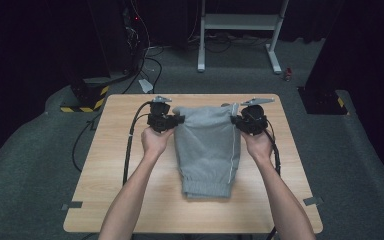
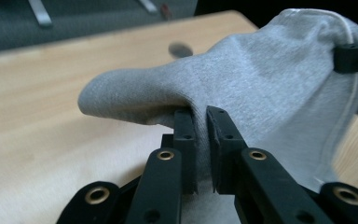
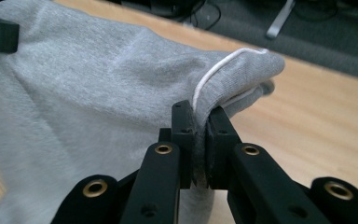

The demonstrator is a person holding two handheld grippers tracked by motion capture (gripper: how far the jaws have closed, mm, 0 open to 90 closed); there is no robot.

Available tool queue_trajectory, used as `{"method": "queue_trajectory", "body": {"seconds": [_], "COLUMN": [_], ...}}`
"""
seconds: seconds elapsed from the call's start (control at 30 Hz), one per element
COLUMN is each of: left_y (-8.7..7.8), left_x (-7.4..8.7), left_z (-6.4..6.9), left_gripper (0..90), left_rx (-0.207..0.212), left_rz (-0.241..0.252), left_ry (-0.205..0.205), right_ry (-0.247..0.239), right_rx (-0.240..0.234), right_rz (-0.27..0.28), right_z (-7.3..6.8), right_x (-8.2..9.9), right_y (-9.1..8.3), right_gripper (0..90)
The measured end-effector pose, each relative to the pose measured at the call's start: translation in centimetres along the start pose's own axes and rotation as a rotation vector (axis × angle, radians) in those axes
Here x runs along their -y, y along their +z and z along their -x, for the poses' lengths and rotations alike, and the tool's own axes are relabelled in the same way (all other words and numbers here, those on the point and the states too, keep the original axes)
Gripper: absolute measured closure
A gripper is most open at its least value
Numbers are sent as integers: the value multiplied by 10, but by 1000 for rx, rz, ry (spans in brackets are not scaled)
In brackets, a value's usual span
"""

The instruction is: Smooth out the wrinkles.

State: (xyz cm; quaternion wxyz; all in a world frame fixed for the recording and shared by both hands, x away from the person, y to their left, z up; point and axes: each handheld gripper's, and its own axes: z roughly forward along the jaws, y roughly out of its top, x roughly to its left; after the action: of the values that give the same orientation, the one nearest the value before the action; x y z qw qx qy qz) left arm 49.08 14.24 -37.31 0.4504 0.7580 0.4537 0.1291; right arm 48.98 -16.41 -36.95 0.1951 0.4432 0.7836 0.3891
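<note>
At nine o'clock of the garment, the left gripper [image 1: 179, 120] is pinching the far left corner of the grey sweatpants [image 1: 207, 150], its jaws clenched on a fold of cloth. The sweatpants are lying mid-table [image 1: 130, 200], cuffs toward six o'clock. At three o'clock, the right gripper [image 1: 235, 120] is clamping the opposite corner by the white piping [image 3: 214, 74]. Both are lifting the far edge, apparently starting a fold; next, that edge likely needs carrying evenly toward six o'clock.
</note>
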Motion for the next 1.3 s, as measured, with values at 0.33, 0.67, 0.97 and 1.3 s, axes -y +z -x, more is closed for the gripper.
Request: {"method": "queue_trajectory", "body": {"seconds": [0.33, 0.67, 0.97, 1.3], "left_y": [-9, -18, -22, -24], "left_x": [21, 37, 46, 55], "left_z": [-1, 3, 6, 9], "left_gripper": [825, 823, 823, 822], "left_rx": [21, 58, 73, 89], "left_rz": [-3, -2, 6, 17], "left_ry": [7, 15, 29, 39], "right_ry": [-29, -54, -60, -60], "right_rx": [-49, -90, -108, -114], "right_rz": [39, 62, 69, 70], "right_z": [-12, -21, -26, -27], "right_x": [19, 36, 49, 59], "right_y": [-5, -18, -25, -28], "right_gripper": [843, 842, 842, 843]}}
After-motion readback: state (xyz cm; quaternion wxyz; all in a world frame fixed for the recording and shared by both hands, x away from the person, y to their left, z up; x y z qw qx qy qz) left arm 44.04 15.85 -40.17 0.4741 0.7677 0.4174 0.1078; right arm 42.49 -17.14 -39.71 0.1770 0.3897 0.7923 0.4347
